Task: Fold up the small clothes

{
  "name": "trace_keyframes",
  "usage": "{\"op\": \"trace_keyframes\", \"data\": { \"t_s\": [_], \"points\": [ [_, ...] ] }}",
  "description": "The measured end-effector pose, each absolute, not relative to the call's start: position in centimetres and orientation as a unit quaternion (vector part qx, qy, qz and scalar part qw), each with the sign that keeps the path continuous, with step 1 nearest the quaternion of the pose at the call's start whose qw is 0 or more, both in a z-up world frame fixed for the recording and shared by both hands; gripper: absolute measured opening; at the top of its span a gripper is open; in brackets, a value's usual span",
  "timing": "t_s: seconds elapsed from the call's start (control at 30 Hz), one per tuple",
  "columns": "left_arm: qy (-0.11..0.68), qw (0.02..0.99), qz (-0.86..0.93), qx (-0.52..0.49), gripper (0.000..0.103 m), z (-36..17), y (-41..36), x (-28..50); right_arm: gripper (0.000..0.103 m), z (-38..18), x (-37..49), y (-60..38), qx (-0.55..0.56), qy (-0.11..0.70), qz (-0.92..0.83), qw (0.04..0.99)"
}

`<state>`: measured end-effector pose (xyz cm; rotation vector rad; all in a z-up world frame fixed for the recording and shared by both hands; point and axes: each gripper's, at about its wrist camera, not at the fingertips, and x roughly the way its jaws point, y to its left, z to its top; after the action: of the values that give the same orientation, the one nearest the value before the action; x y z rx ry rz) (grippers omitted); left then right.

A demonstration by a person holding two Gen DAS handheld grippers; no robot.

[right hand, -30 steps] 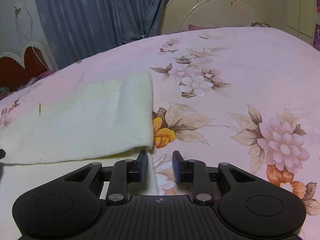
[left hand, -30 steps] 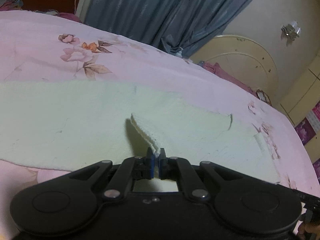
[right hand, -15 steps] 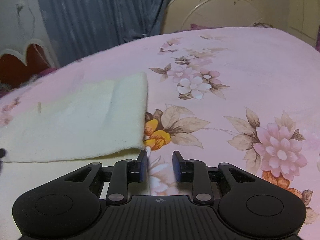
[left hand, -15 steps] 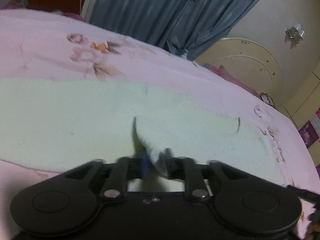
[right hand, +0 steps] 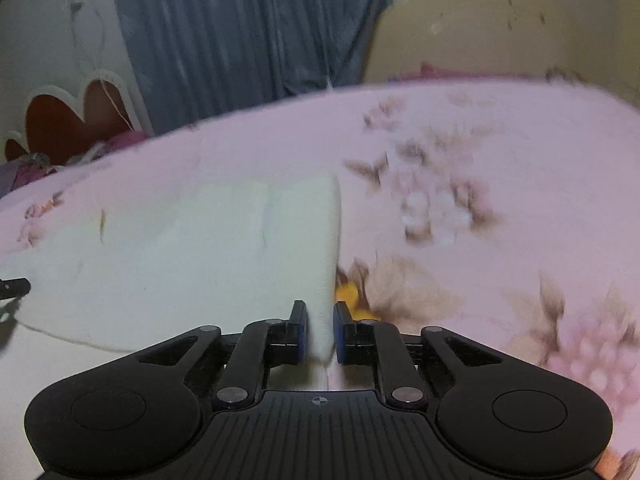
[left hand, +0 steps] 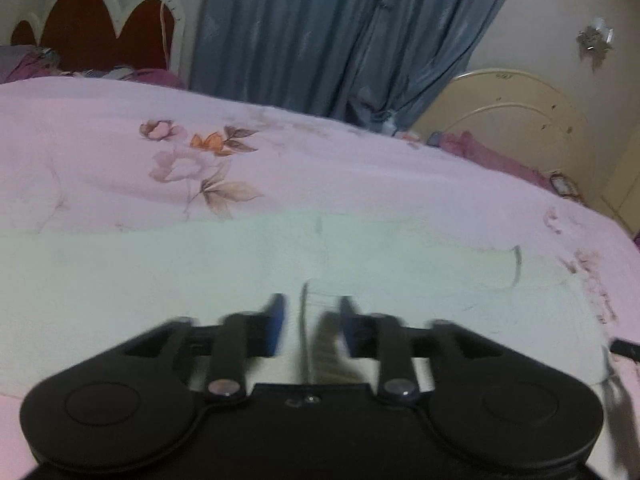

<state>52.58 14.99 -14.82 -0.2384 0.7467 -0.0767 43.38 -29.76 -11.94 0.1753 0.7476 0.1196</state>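
A cream cloth [left hand: 160, 280] lies spread on the pink floral bedsheet [left hand: 360, 168], folded over on itself. My left gripper [left hand: 310, 320] hovers low over its near part. Its jaws are opening, and a thin raised edge of the cloth stands loose between them, touching neither pad; this view is blurred. In the right wrist view, the folded cloth [right hand: 200, 260] ends in a straight right edge. My right gripper [right hand: 320, 320] is at its near right corner, jaws closing, and the corner fills the gap between the blue pads.
A red scalloped headboard [left hand: 92, 28] and blue curtain [left hand: 320, 32] stand behind the bed. A cream rounded footboard [left hand: 512, 120] is at the right. The sheet [right hand: 500, 220] stretches wide to the right of the cloth. Purple bedding [left hand: 492, 156] lies by the footboard.
The left gripper has opened and let go of the pinched fold of cloth, which has sunk. The right gripper has moved left onto the cloth's corner and narrowed around it.
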Motion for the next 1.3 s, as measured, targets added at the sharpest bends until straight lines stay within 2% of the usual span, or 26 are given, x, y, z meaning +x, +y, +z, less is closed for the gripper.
{"op": "trace_keyframes", "data": {
  "t_s": [0.03,0.13,0.2,0.23,0.37,0.5,0.63,0.7,0.77,0.87,0.93,1.03,1.17,1.3],
  "points": [
    [0.368,0.920,-0.043,-0.125,0.042,-14.9,15.0,52.7,0.014,-11.8,44.0,-29.7,0.088,0.361,0.064,0.926],
    [0.384,0.913,-0.049,-0.130,0.036,-15.7,14.6,53.7,0.014,-12.3,47.0,-29.3,0.094,0.364,0.074,0.924],
    [0.388,0.912,-0.050,-0.126,0.021,-16.2,14.3,54.2,0.014,-12.5,49.0,-28.7,0.093,0.365,0.084,0.923],
    [0.385,0.914,-0.043,-0.121,0.008,-16.2,14.3,54.1,0.014,-12.8,49.8,-28.4,0.089,0.366,0.091,0.922],
    [0.365,0.923,-0.031,-0.117,0.004,-16.2,14.4,52.9,0.013,-14.0,53.0,-29.2,0.069,0.369,0.070,0.924],
    [0.359,0.926,-0.031,-0.113,0.005,-16.5,14.6,52.0,0.013,-14.7,55.5,-31.6,0.088,0.385,0.045,0.918],
    [0.328,0.939,-0.008,-0.108,0.020,-14.3,14.5,51.2,0.013,-13.2,53.9,-31.7,0.071,0.375,0.051,0.923],
    [0.309,0.946,-0.024,-0.098,0.023,-13.3,13.3,50.8,0.013,-12.0,51.8,-31.6,0.077,0.357,0.063,0.929],
    [0.317,0.943,-0.059,-0.086,0.031,-13.2,11.2,51.2,0.013,-11.5,49.8,-30.7,0.075,0.358,0.082,0.927],
    [0.347,0.932,-0.093,-0.050,0.033,-14.7,7.8,51.8,0.013,-12.3,48.4,-28.5,0.063,0.384,0.088,0.917],
    [0.365,0.926,-0.088,-0.043,0.032,-15.9,7.4,51.7,0.013,-13.5,47.2,-28.0,0.047,0.399,0.077,0.912],
    [0.367,0.925,-0.079,-0.054,0.020,-15.6,8.6,50.9,0.013,-13.5,45.8,-28.8,0.033,0.397,0.059,0.915],
    [0.367,0.925,-0.076,-0.062,0.021,-15.6,9.7,49.9,0.013,-11.8,43.5,-29.3,0.046,0.381,0.073,0.921],
    [0.368,0.924,-0.069,-0.077,0.021,-15.7,9.9,50.0,0.014,-13.4,42.7,-28.3,0.031,0.395,0.078,0.915]
  ]
}}
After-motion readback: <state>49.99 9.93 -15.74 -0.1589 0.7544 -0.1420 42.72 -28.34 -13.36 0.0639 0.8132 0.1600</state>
